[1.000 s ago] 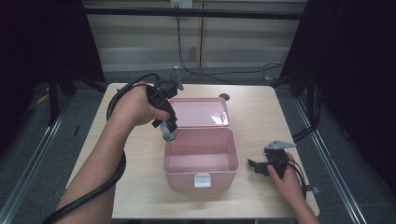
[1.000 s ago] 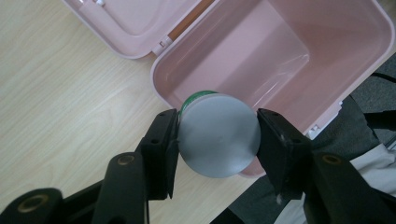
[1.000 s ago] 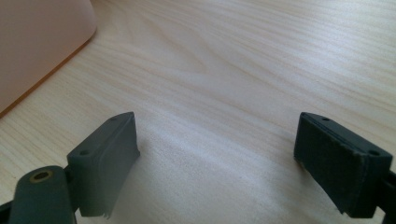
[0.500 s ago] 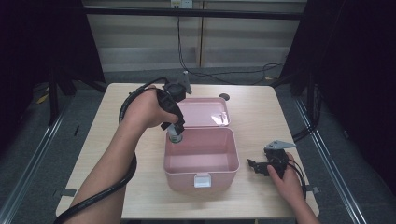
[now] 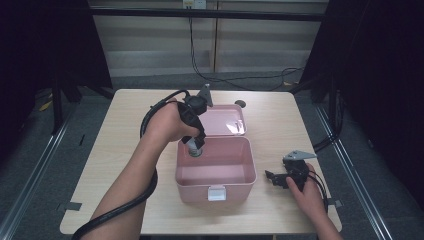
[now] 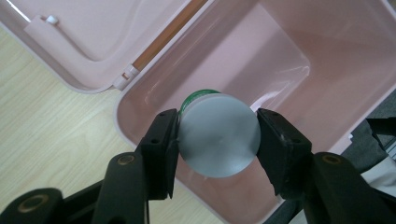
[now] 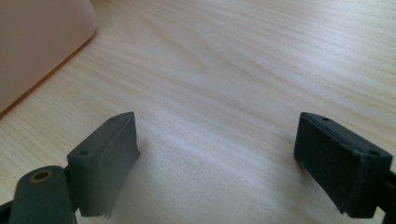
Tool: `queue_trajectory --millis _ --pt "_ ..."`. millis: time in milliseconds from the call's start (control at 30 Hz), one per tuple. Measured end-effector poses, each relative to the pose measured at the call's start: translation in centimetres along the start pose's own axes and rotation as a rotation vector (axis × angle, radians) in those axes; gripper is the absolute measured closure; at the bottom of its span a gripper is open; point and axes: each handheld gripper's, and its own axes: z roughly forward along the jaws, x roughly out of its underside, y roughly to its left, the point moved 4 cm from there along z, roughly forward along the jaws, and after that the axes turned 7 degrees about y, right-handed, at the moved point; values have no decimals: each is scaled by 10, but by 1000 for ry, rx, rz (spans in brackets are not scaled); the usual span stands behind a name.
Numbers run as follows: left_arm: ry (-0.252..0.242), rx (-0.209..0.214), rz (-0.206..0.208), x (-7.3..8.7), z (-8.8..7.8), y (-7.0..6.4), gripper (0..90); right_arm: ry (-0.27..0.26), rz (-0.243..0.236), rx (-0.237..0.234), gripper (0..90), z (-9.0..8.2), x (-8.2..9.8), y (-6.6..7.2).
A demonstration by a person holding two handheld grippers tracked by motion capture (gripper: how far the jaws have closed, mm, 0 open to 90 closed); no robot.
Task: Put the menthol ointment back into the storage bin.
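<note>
The left hand-held gripper [image 5: 195, 148], clamping a grey-capped jar [image 6: 218, 134], is sinking lower than a second ago, from above the pink box's [image 5: 215, 186] rim into its back left corner; release looks near. Right of the box, the right hand-held gripper [image 7: 217, 163] is resting wide open, holding nothing, on the pale wooden surface [image 5: 125, 130]. Dark curtains are flanking the room.

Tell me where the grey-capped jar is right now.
In the high view, the jar is clamped in the left gripper, just over the back-left corner of the open pink box, beside its flipped-back lid.
</note>
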Motion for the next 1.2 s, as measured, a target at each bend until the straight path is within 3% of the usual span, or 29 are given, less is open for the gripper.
queue_trajectory --millis 500,700,1000,1067,1200 --pt "12 -1 -25 -12 33 -3 503 0 1 0 132 0 0 0" --pt "5 -29 -41 -16 44 -1 503 0 1 0 132 0 0 0" --pt "5 -27 -77 -21 57 -4 503 0 1 -1 132 0 0 0" --pt "8 -34 -67 -22 59 -4 503 0 0 -1 131 0 0 0" --pt "-7 -53 -86 -25 63 -5 503 0 0 -1 132 0 0 0"
